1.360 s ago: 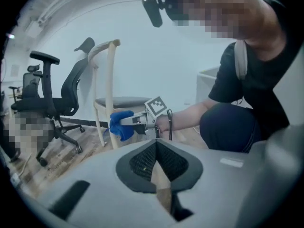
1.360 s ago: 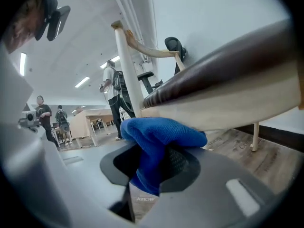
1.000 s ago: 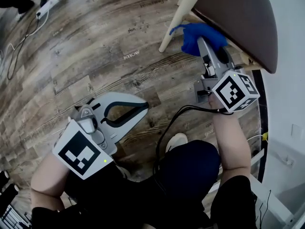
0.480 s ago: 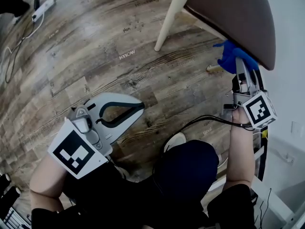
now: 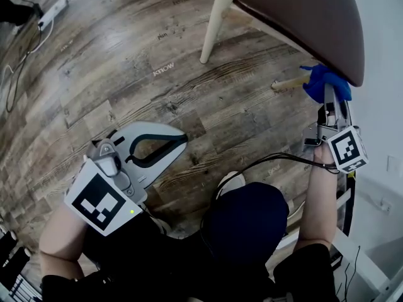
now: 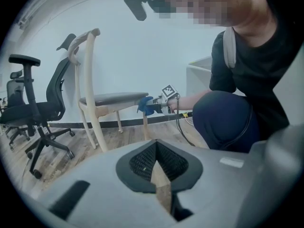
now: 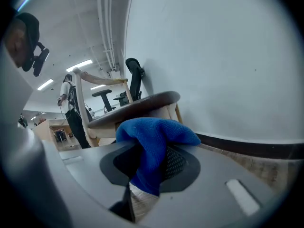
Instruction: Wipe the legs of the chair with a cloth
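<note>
A chair with a brown seat (image 5: pixel 308 17) and cream legs stands at the top right. One leg (image 5: pixel 211 30) slants down to the floor; a second leg (image 5: pixel 286 83) lies nearer the wall. My right gripper (image 5: pixel 327 93) is shut on a blue cloth (image 5: pixel 324 80), which presses against the top of that second leg, just under the seat. In the left gripper view the cloth (image 6: pixel 146 105) sits at the head of the leg (image 6: pixel 145 126). In the right gripper view the cloth (image 7: pixel 149 137) bulges out between the jaws. My left gripper (image 5: pixel 182 141) hangs shut and empty over the floor, far from the chair.
A white wall and dark baseboard (image 5: pixel 343 187) run close along the right. The person's dark-clad knee (image 5: pixel 245 225) and shoe (image 5: pixel 232 184) are below the chair. A power strip (image 5: pixel 53 8) with cables lies at the far left. A black office chair (image 6: pixel 33 108) stands beyond.
My right gripper has carried the blue cloth from the middle leg rightward to the leg near the wall. The left gripper has barely moved.
</note>
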The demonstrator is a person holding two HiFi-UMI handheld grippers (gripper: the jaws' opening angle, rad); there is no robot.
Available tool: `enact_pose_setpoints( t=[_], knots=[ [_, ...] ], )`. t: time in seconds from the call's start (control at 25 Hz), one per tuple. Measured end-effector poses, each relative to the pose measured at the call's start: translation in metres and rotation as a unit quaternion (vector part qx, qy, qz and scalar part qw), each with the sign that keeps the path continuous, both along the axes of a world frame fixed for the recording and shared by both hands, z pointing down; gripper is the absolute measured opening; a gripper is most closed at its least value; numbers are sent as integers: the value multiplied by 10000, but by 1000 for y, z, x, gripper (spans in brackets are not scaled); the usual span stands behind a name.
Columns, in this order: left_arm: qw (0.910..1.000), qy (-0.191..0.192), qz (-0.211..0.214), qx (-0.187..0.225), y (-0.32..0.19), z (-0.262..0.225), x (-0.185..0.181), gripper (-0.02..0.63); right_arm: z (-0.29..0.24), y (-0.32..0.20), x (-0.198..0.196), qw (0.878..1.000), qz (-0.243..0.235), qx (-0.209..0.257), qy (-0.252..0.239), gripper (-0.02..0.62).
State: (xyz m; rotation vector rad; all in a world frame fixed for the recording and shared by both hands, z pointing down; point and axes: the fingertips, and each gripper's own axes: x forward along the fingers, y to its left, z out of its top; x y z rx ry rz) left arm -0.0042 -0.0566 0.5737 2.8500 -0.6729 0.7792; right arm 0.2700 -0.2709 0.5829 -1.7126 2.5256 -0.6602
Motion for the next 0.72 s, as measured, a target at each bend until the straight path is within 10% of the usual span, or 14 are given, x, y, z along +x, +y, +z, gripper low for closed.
enact_pose_setpoints(
  t=[0.72],
  knots=[
    [9995, -50, -111, -304, -2, 18, -14, 6, 205, -7, -1, 9883, 91, -1503, 251, 101]
  ],
)
